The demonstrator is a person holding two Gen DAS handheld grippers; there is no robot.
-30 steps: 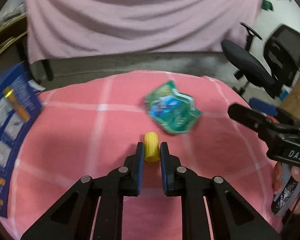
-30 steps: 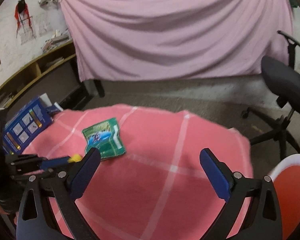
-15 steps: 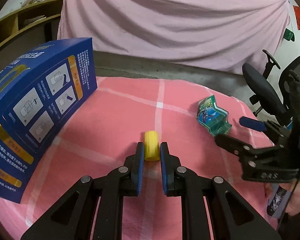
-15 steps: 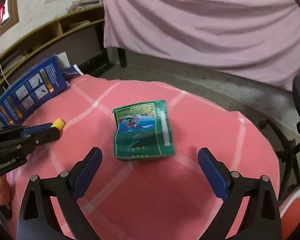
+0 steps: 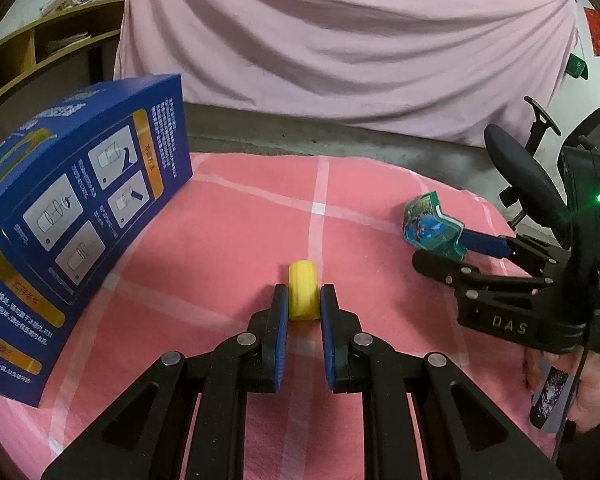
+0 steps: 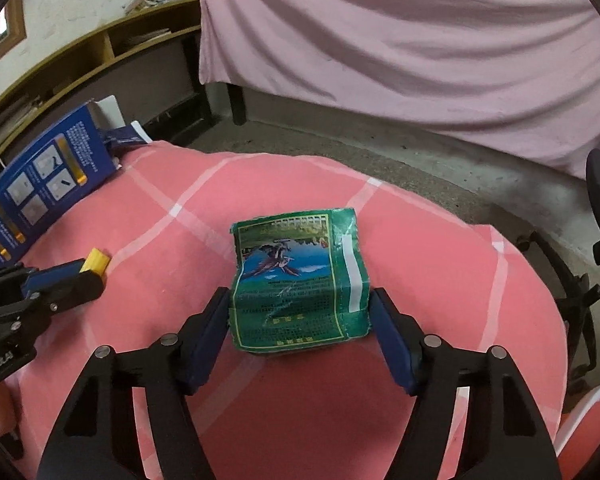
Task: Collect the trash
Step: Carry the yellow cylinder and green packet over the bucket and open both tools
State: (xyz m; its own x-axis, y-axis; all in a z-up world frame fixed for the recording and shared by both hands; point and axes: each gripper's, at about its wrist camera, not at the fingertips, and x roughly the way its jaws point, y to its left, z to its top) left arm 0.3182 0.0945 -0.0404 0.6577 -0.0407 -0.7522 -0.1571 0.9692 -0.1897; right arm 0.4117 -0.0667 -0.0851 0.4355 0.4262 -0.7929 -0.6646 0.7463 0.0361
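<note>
Meanwhile, the right gripper (image 6: 300, 320) is straddling the green packet (image 6: 298, 284) on the pink table (image 6: 440, 280), its fingers (image 6: 204, 340) flanking both edges, seemingly just touching but not yet squeezing. Judged from this, the fingers are best brought together slowly and evenly, low on the packet, so the soft foil is folding inward rather than slipping out forward. The left gripper (image 5: 304, 306) is clamping a small yellow piece (image 5: 303, 294) just above the cloth, near the blue box (image 5: 72, 216). Crumpled, glossy and printed with a bird scene, the packet is lying mid-table, one side bearing a white strip, and looking light and easily crushed.
</note>
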